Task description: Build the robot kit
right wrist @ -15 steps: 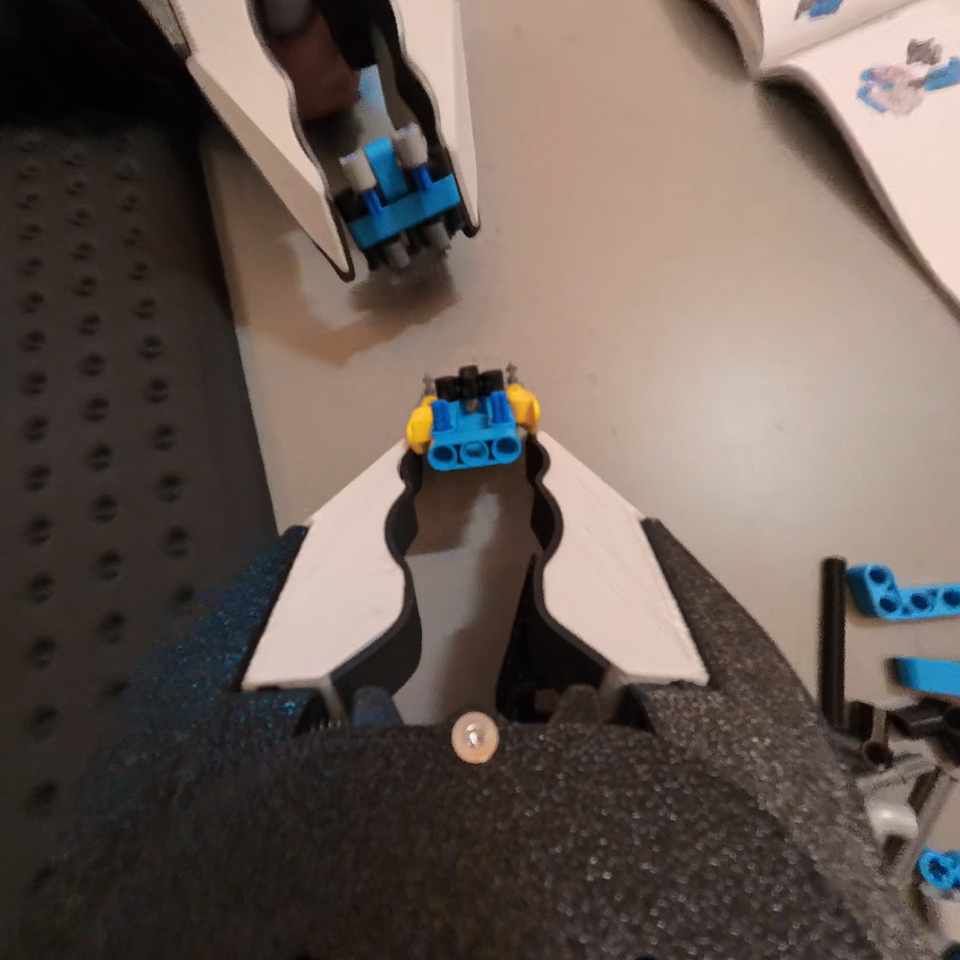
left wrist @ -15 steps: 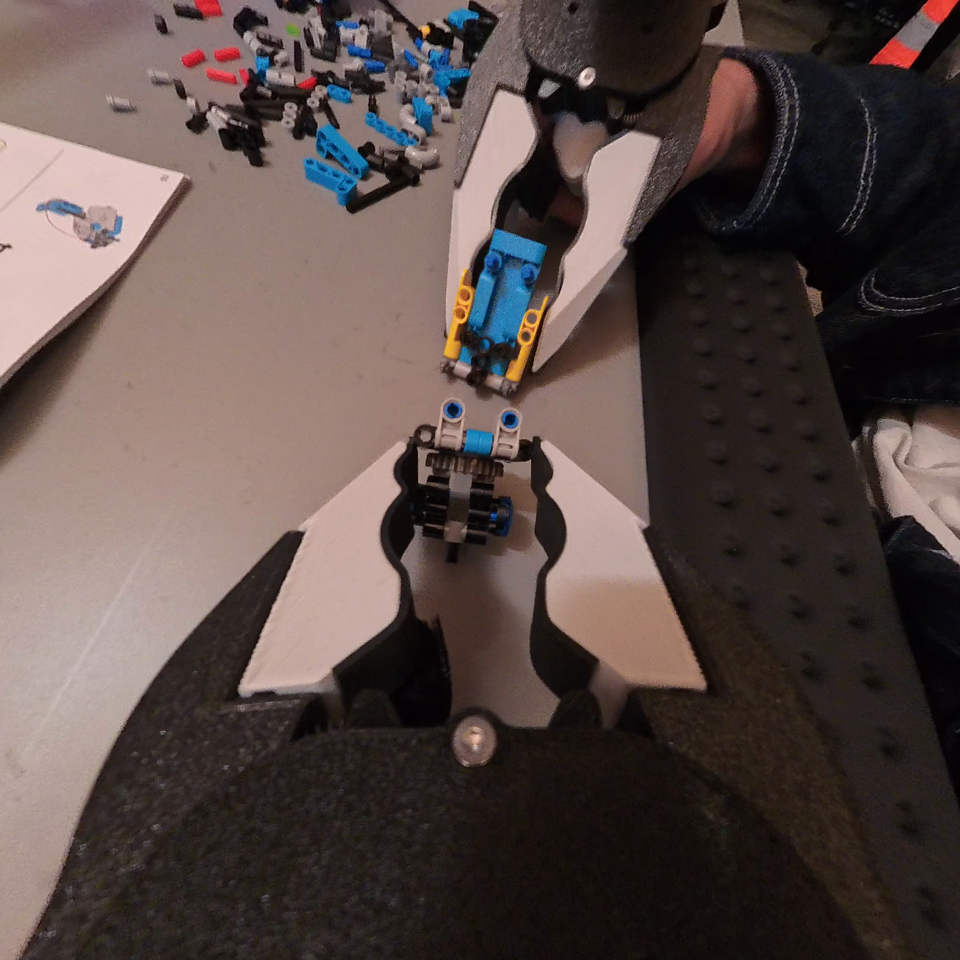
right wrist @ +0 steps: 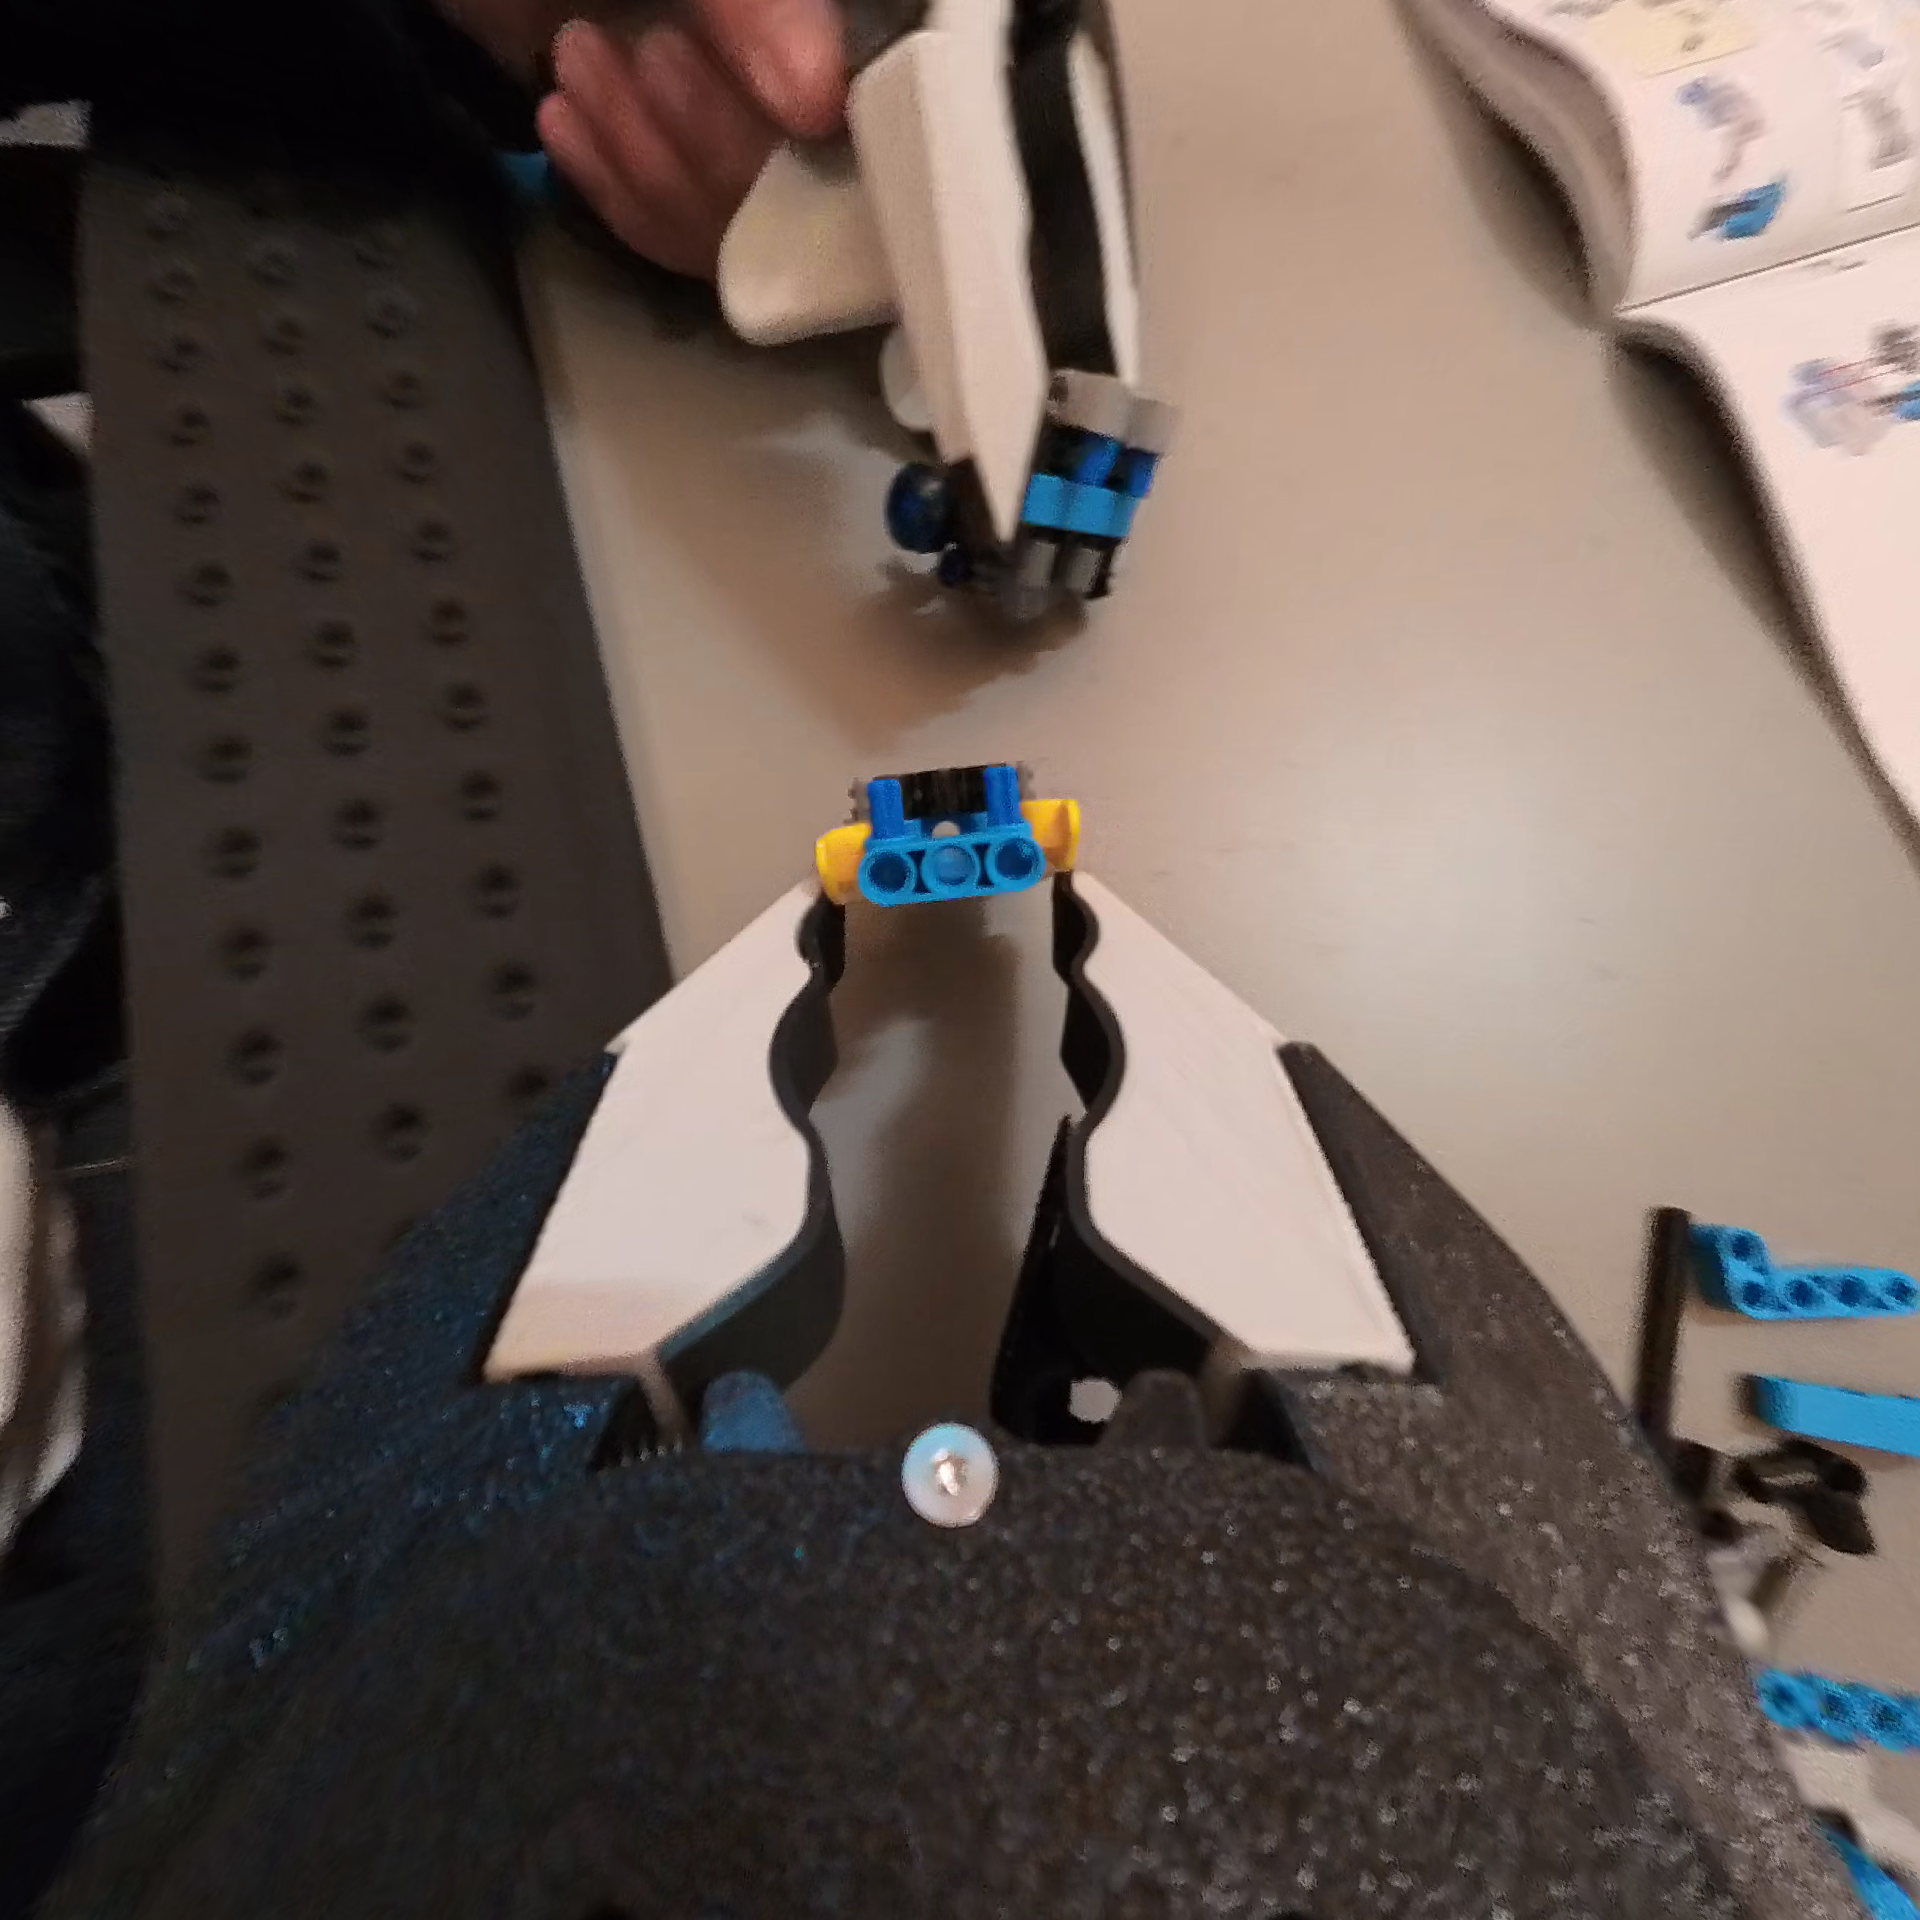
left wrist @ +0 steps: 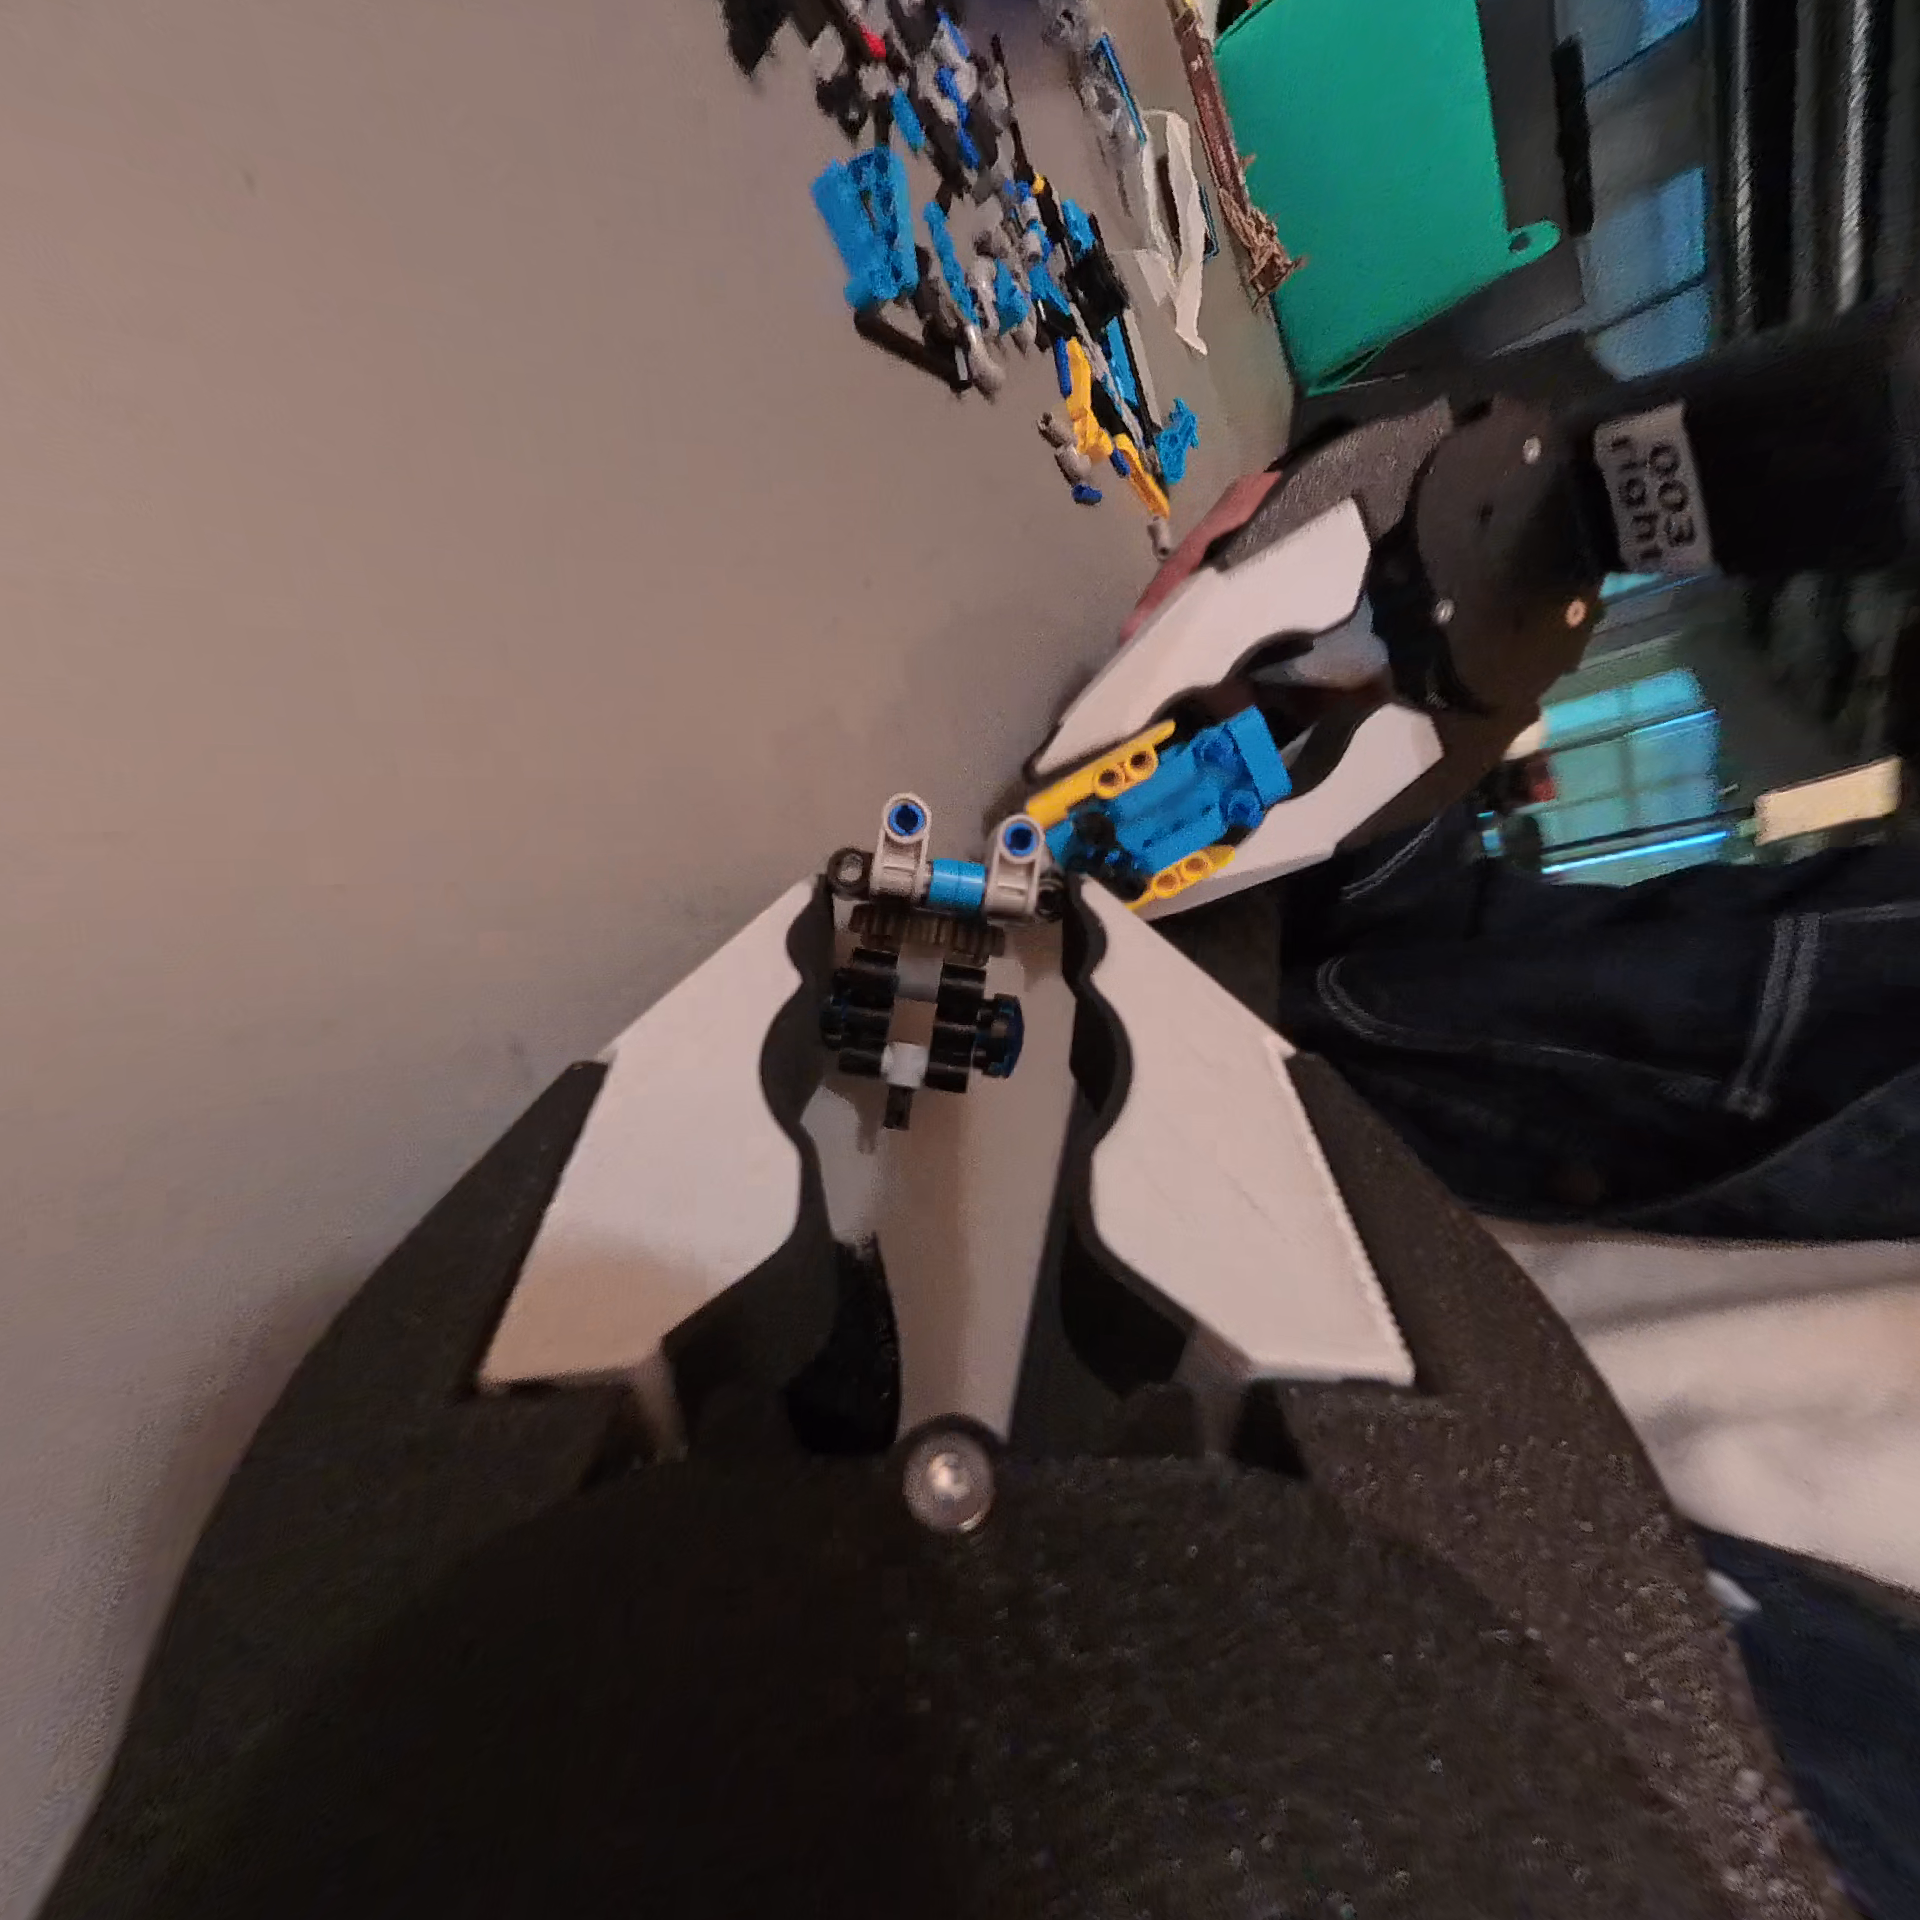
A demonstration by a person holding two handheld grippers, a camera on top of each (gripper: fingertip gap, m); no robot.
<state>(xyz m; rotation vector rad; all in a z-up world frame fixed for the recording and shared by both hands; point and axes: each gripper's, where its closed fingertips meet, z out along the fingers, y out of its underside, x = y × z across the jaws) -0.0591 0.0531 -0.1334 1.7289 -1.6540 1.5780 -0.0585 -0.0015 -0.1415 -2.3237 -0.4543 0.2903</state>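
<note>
grey tabletop point(left wrist: 364, 520) fills the left wrist view: left gripper point(left wrist: 948, 894) clamps a black-geared, grey-and-blue brick assembly point(left wrist: 935, 966); the right gripper point(left wrist: 1184, 821), bearing a small lettered tag, sits just beyond to the right.

right wrist view: its narrowed jaws pinch a blue-and-yellow brick module point(right wrist: 948, 847); a printed booklet point(right wrist: 1766, 156) lies far right.

— Right gripper point(right wrist: 945, 894)?
— Clamped on a blue-and-yellow brick assembly point(right wrist: 945, 847) at the fingertips, above the grey table point(right wrist: 1403, 779).
— Beyond that assembly?
— Left gripper point(right wrist: 1049, 520), gripping a blue-and-grey brick assembly point(right wrist: 1086, 499). Instruction booklet point(right wrist: 1766, 208) farther right; 2 loose blue beams point(right wrist: 1808, 1288) nearer, right.
</note>
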